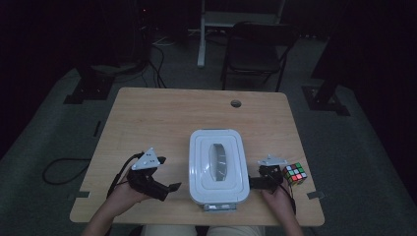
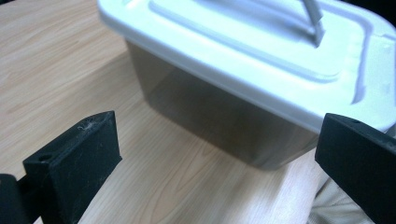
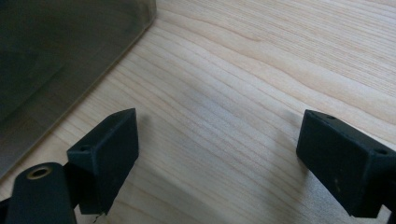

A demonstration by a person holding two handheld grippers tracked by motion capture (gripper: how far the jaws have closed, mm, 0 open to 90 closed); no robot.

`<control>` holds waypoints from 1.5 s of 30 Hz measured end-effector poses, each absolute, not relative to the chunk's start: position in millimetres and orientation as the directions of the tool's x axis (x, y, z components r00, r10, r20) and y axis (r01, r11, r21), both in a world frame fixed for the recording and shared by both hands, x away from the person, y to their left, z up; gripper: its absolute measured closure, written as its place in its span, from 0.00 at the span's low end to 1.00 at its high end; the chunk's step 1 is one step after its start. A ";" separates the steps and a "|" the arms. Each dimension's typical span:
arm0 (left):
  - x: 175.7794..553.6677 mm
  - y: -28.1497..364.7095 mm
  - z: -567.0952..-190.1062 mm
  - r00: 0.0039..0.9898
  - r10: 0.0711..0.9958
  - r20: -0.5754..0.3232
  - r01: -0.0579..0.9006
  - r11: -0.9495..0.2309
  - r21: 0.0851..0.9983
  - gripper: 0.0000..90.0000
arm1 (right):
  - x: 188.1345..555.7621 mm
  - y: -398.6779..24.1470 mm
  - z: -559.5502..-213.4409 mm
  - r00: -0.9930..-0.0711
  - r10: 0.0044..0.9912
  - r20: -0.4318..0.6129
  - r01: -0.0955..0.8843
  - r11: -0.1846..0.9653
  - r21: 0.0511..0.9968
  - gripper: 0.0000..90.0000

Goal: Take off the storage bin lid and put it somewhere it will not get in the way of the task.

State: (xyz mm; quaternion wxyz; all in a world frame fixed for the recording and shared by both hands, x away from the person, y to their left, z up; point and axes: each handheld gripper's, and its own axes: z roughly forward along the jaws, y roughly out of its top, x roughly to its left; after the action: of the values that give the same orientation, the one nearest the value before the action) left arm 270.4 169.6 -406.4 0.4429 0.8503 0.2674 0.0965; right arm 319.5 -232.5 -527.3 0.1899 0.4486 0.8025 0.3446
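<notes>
A white-lidded plastic box [image 1: 216,167] with a handle on its lid stands at the table's front middle. My left gripper [image 1: 167,173] is just left of it, open, with nothing between its jaws. In the left gripper view the box [image 2: 261,46] and its smoky see-through wall lie ahead of that gripper [image 2: 219,135]. Close against the box's right side is my right gripper [image 1: 254,180], also open and empty. The right gripper view has the box wall [image 3: 56,56] at upper left, with bare wood under the gripper [image 3: 219,126]. A colourful puzzle cube [image 1: 295,173] sits just right of the right hand.
The wooden table [image 1: 162,113] has a round cable hole [image 1: 236,103] near its far edge. A folding chair [image 1: 255,49] and a white frame stand on the floor behind it. Cables lie on the floor at left. The table's front edge is close behind both hands.
</notes>
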 end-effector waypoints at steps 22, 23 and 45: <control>281.7 104.6 -393.3 0.899 0.429 -0.091 0.316 -0.491 0.812 0.01 | 319.5 -232.5 -527.3 -0.525 0.851 0.005 0.589 0.360 0.723 0.14; 282.3 99.7 -394.3 0.902 0.422 -0.088 0.312 -0.496 0.810 0.01 | 319.3 -232.4 -527.3 -0.524 0.852 0.005 0.590 0.359 0.723 0.14; 305.5 50.0 -400.8 0.913 0.389 -0.121 0.327 -0.526 0.785 0.01 | 319.1 -232.6 -527.2 -0.524 0.852 0.004 0.590 0.360 0.722 0.14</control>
State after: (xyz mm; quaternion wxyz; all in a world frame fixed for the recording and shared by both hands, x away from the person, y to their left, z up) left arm 305.5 50.0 -400.8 0.4416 0.8727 0.2052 0.0348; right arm 319.1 -232.6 -527.2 0.1902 0.4492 0.8024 0.3437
